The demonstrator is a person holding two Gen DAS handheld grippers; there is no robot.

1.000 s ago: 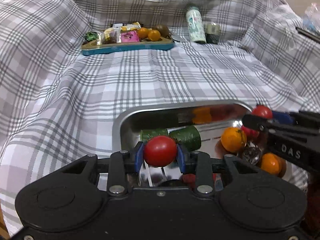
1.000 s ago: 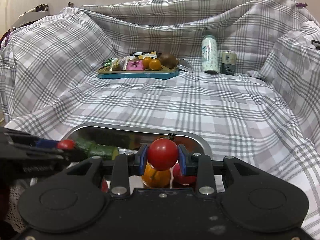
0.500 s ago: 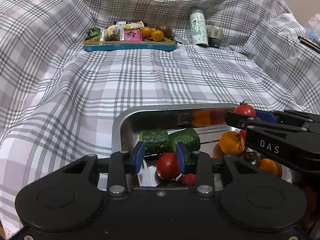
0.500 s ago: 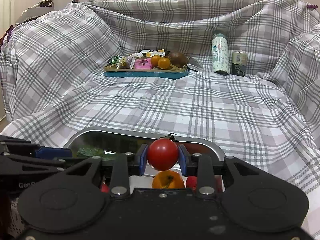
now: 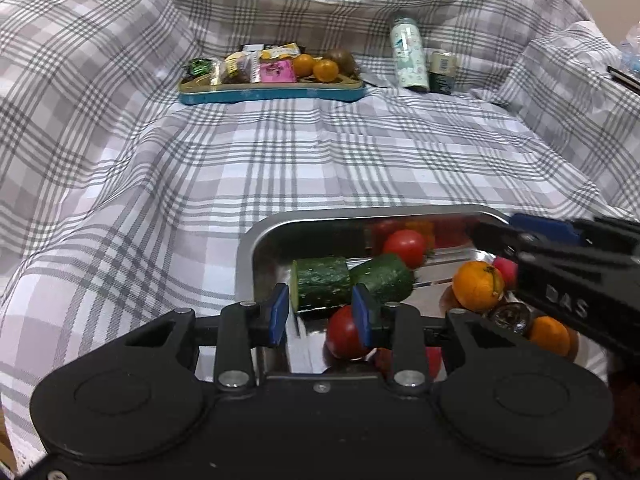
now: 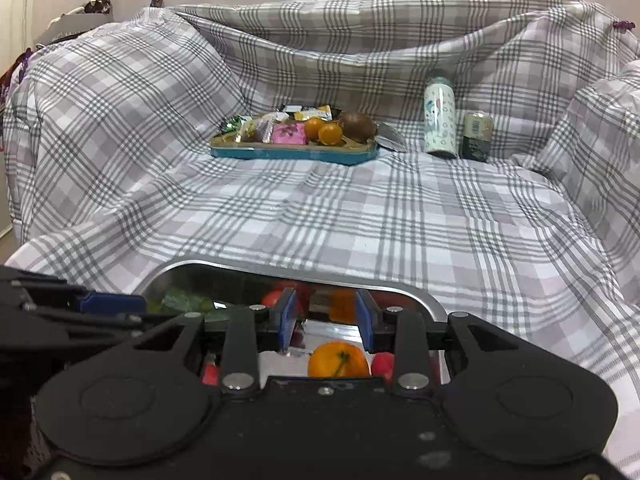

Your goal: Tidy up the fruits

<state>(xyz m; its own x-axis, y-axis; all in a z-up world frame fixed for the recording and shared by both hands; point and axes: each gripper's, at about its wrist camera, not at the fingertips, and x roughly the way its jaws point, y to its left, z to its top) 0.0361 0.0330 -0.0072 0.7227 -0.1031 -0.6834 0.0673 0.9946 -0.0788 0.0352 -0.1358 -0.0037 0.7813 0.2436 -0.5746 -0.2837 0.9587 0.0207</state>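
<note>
A polished steel tray [image 5: 256,240] is mirroring glossy tomatoes [image 5: 404,243] and rough-skinned cucumber pieces [image 5: 320,282], lying on soft, matt checked cloth [image 5: 320,160] beside matt black plastic gripper [image 5: 320,314] bodies.

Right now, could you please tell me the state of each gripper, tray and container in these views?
left gripper: open, empty, above the tray.
right gripper: open, empty.
steel tray: holds tomatoes, oranges and two cucumber pieces.
near tomato: loose in the tray.
blue tray: full of snacks and fruit.
bottle: upright.
can: upright.
</note>
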